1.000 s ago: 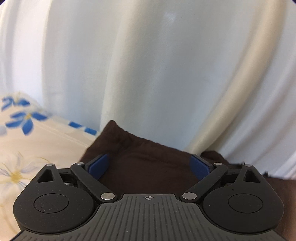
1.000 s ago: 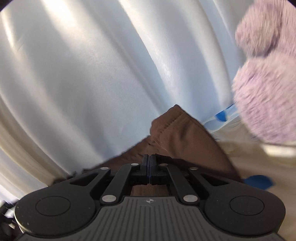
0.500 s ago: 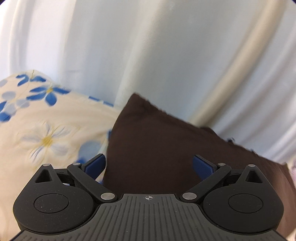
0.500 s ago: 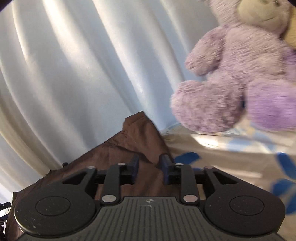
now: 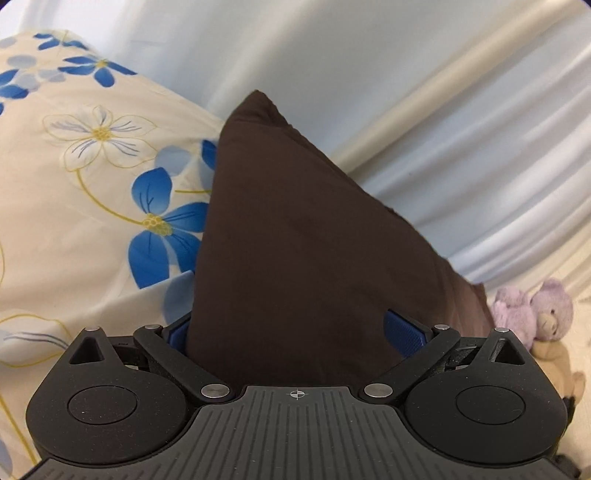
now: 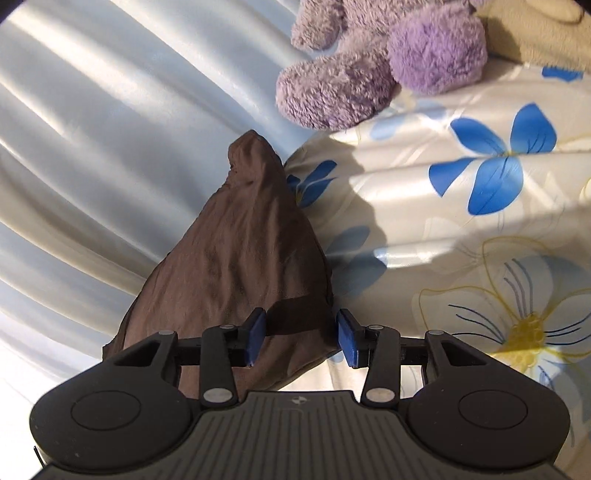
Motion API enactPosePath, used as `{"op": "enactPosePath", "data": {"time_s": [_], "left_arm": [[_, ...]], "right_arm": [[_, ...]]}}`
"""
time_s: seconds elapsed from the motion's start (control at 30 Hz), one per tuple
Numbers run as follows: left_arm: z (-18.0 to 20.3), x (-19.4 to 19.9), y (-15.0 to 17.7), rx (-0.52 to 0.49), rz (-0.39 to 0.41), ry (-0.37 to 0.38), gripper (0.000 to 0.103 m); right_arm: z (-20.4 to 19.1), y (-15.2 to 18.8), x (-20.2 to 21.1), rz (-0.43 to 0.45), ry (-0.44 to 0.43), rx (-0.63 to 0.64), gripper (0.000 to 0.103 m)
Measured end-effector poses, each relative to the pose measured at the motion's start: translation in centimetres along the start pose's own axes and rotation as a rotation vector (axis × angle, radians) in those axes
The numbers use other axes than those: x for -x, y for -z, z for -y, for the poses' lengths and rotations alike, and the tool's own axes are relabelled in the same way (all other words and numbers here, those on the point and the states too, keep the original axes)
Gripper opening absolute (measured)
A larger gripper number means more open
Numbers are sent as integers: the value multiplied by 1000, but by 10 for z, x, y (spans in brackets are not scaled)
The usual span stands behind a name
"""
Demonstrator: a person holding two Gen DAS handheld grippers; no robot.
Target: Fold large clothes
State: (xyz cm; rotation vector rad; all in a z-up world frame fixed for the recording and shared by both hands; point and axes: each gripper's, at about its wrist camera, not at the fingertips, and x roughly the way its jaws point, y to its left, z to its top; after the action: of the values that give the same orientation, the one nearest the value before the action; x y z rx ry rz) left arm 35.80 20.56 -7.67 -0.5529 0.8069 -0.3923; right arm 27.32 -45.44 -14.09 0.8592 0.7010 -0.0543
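A dark brown garment (image 5: 295,236) lies on the floral bedsheet (image 5: 74,192), its corner pointing towards the pale curtain. My left gripper (image 5: 291,332) is open, its blue pads wide apart on either side of the cloth. In the right wrist view the same brown garment (image 6: 236,258) shows a bunched corner. My right gripper (image 6: 301,336) is open, the cloth edge lying between its blue pads, not pinched.
A pale blue-white curtain (image 5: 406,74) hangs behind the bed. A purple plush bear (image 6: 369,70) sits on the bedsheet (image 6: 480,221) at the far right, also small in the left wrist view (image 5: 532,314). A beige plush (image 6: 535,29) is beside it.
My right gripper went from shut on the garment corner to open, letting it go. Both grippers tilted down and back, so the bedsheet and the bear came into view. The left stayed open.
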Motion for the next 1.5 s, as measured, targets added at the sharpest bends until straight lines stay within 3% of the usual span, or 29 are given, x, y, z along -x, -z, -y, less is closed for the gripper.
{"op": "enactPosePath", "data": {"time_s": [0.07,0.13,0.23,0.47,0.6,0.7,0.9,1.07,1.37,1.5], "left_arm": [[0,1,-1,-2,-6,-19,94],[-2,3,-2,15,-2,-38,84],[-7,4,-2,36,0,-41,75],[3,-6,-5,-7,-3,-78,72],[8,4,-9,16,10,-86,44],[24,20,-18,-26,36,-69,38],[65,54,-32,-63,94,-41,32],[78,94,-25,-53,110,3,31],[71,169,40,26,94,36,30],[52,180,70,70,83,-40,26]], "right_arm": [[2,-2,-4,7,-22,-25,41],[2,-2,-4,11,-39,-37,31],[0,-2,-1,7,-67,-3,29],[-2,-5,-17,-41,-82,-8,43],[-15,-1,-16,-16,-27,18,28],[-38,1,-3,32,-21,87,22],[-97,-9,35,91,-109,193,16],[-122,-8,69,78,-192,237,14],[-101,36,141,60,-184,234,14],[-76,61,158,39,-153,169,15]]}}
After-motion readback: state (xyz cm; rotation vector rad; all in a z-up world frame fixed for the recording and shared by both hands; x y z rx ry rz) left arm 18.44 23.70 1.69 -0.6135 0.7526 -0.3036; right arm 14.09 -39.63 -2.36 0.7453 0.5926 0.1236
